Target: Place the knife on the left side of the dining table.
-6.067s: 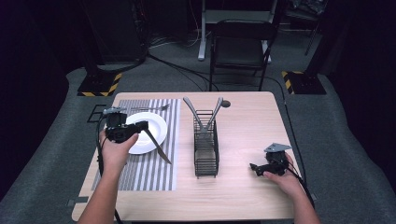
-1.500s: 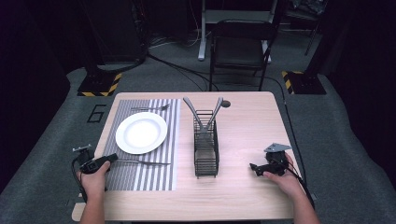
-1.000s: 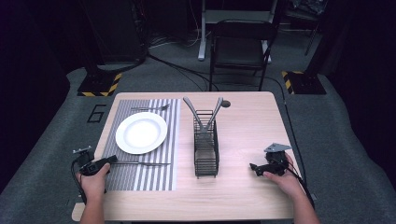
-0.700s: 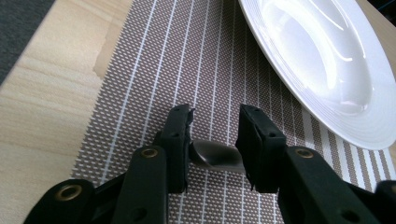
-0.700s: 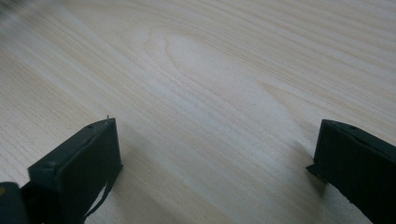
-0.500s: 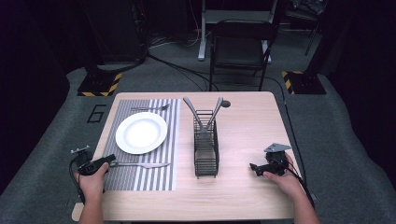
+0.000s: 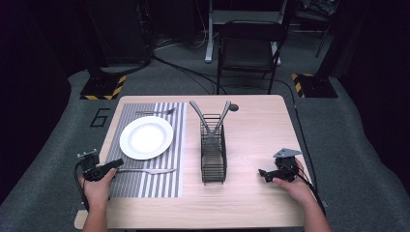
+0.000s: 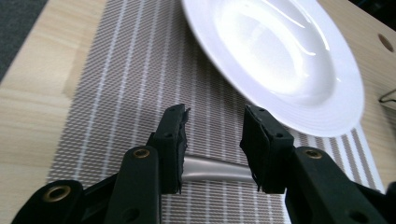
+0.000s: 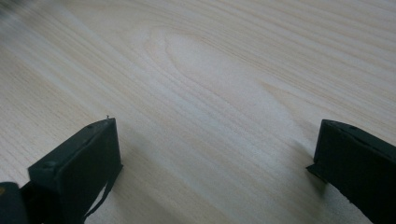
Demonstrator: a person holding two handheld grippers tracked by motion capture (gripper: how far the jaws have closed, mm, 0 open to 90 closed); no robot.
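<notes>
Lying crosswise on placemat (image 7: 145, 145), knife (image 7: 147, 171), blade seemingly rightward; both grippers' jaws parted.

The left claw (image 8: 212, 142) rises from the bottom edge, its two black jaws parted with a clear gap between them. Across that gap, low down, lies the silver handle of a piece of cutlery (image 8: 215, 169), running from one jaw to the other; whether the pads touch it cannot be told. The handle rests on a grey woven placemat with pale stripes (image 8: 126, 84). Beyond the jaws a white plate (image 8: 299, 98) sits on the placemat, its glossy bowl catching light. Pale wooden surface (image 8: 35, 81) borders the mat on the left, and more of it shows beyond the plate at the right.
</notes>
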